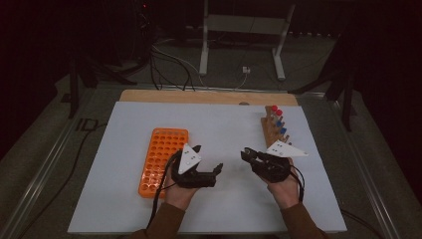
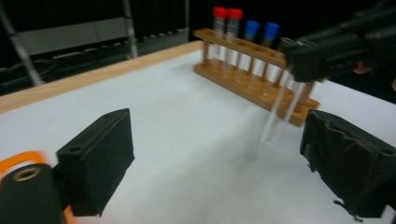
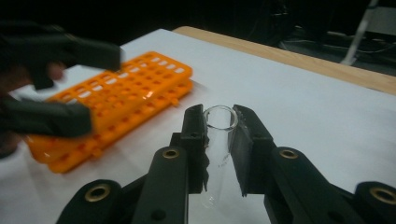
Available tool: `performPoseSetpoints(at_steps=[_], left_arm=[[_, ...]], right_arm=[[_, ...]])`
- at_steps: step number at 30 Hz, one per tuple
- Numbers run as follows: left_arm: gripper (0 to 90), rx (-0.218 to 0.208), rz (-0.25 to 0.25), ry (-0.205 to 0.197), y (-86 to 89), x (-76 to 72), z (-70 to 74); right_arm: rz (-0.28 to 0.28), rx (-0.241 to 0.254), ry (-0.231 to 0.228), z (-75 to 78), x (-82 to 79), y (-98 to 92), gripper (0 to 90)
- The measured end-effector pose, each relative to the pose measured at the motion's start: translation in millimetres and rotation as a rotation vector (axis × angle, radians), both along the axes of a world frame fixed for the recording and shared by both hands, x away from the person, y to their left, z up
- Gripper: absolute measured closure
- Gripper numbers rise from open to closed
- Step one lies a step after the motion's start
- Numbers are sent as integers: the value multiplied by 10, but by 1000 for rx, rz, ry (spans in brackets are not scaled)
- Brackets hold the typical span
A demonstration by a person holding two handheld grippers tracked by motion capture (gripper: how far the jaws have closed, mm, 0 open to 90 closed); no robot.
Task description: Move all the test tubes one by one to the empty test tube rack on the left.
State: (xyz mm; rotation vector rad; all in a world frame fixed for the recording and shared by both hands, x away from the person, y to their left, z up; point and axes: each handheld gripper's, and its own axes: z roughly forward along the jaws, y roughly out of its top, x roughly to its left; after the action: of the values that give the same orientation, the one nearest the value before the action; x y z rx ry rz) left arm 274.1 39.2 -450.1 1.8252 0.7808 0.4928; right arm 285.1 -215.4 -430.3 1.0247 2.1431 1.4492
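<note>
My right gripper [image 1: 247, 154] [image 3: 219, 117] is shut on a clear, uncapped glass test tube [image 3: 215, 154], which hangs upright between the pads with its open mouth on top. In the left gripper view that tube [image 2: 279, 114] dangles just above the white mat in front of the wooden rack [image 2: 252, 81]. My left gripper [image 1: 209, 158] [image 2: 218, 154] is open, nothing between its jaws, and faces the right one across a short gap. The orange tube rack [image 1: 161, 158] [image 3: 128, 95] lies flat beside the left hand, its holes bare.
The wooden rack [image 1: 272, 132] at the right holds red-capped tubes [image 2: 226, 21] and blue-capped tubes [image 2: 261, 30]. A white mat [image 1: 224, 124] covers the table, with a wooden strip [image 1: 209, 97] at the far edge. Cables and a metal stand [image 1: 244, 30] lie beyond.
</note>
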Motion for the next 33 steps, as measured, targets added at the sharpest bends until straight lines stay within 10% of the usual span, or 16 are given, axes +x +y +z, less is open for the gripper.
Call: performPoseSetpoints(at_steps=[13,24,33], left_arm=[[605,84,-117,-8,-504,22,-87],[764,95,-119,-7,-570,59,-135],[766,86,-82,14,-462,111,-142]], right_arm=[[49,8,13,-12,-33,110,762],[61,10,20,-27,-30,109,757],[21,74,-13,47,-28,-72,340]])
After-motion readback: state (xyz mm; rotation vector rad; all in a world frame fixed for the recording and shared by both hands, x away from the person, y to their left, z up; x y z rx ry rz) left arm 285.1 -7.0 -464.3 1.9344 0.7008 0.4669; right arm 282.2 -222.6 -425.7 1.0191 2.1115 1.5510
